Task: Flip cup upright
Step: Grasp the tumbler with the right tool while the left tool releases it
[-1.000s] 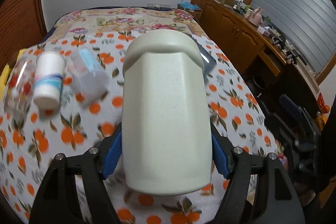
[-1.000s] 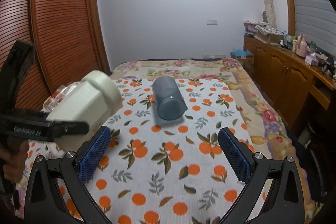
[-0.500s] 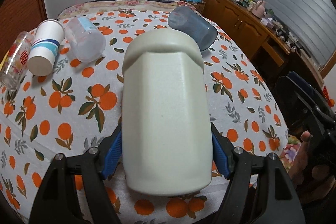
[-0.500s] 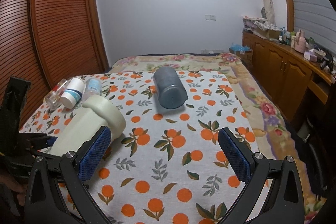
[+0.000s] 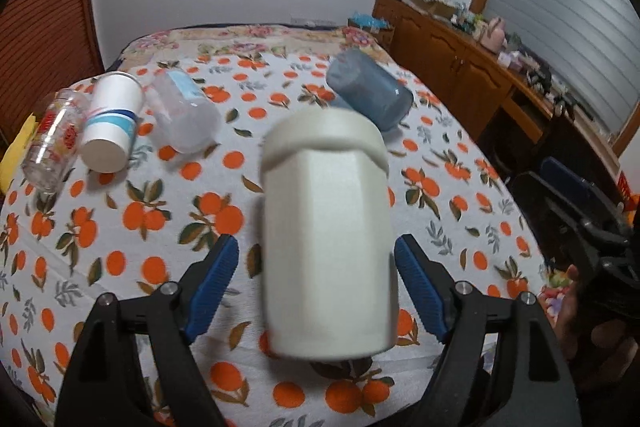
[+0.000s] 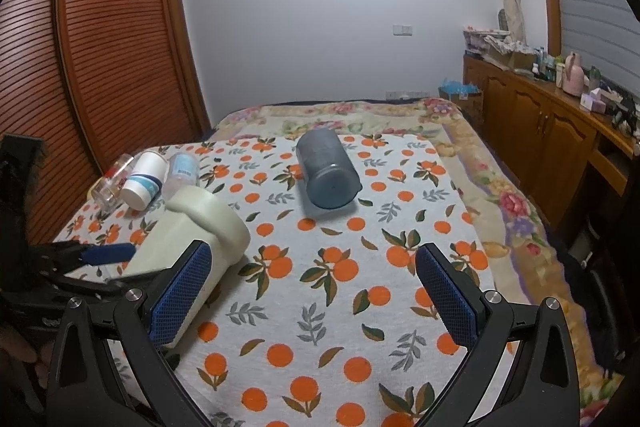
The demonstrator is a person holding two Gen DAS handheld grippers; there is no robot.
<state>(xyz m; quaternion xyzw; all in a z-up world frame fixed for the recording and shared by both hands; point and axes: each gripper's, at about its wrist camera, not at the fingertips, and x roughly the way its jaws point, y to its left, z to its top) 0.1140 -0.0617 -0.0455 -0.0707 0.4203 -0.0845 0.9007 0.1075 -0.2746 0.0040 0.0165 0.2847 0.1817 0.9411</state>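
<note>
A cream-white cup [image 5: 326,227] with a thick rim lies tilted on the orange-print cloth, between the fingers of my left gripper [image 5: 316,287]. The blue pads [image 5: 212,283] stand apart from its sides, so the left gripper is open. The cup is motion-blurred. In the right wrist view the same cup [image 6: 192,247] leans on its side at the left, rim toward the middle. My right gripper [image 6: 316,295] is open and empty over the cloth's near side.
A blue-grey cup [image 6: 328,169] lies on its side mid-cloth. A clear plastic cup [image 5: 182,115], a white paper cup [image 5: 110,127] and a printed glass [image 5: 52,139] lie at the far left. A wooden sideboard [image 6: 552,131] runs along the right.
My left gripper has opened and let go of the cream cup, which now rests on the cloth. The right gripper has barely moved.
</note>
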